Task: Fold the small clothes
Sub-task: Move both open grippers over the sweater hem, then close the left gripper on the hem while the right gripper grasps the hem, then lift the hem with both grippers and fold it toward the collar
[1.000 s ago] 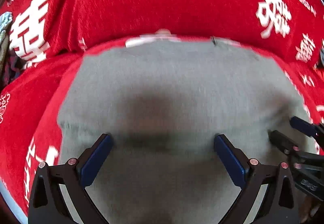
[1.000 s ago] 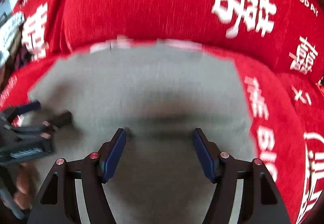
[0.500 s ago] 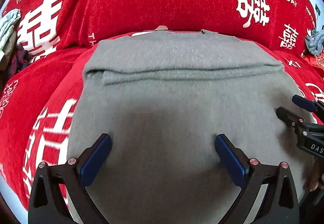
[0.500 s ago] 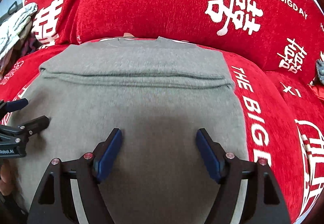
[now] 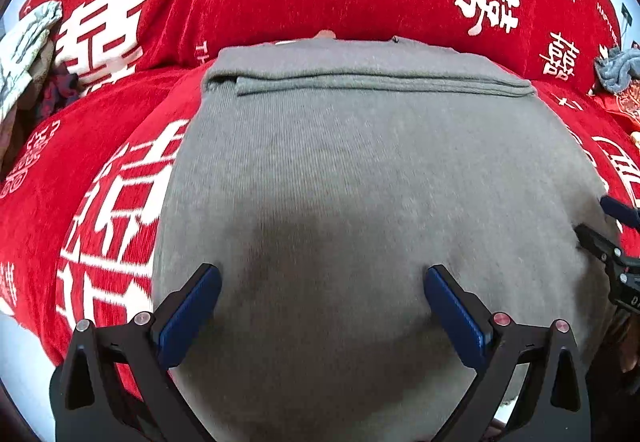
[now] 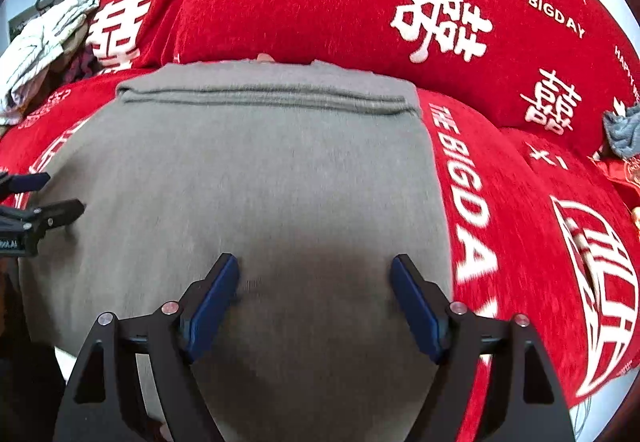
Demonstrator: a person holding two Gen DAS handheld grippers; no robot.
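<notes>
Bright even light; soft shadow on grey garment (image 5: 360,170) ahead of fingers; strong fisheye bending; slight blur.

I held the left gripper (image 5: 322,276) low and level, its blue-padded jaws spread wide with nothing between them. My right gripper (image 6: 316,266) sat beside it in the same pose, jaws parted a little less and also empty. Each showed at the edge of the other's view, the right (image 5: 608,238) on one side, the left (image 6: 44,202) on the other.
</notes>
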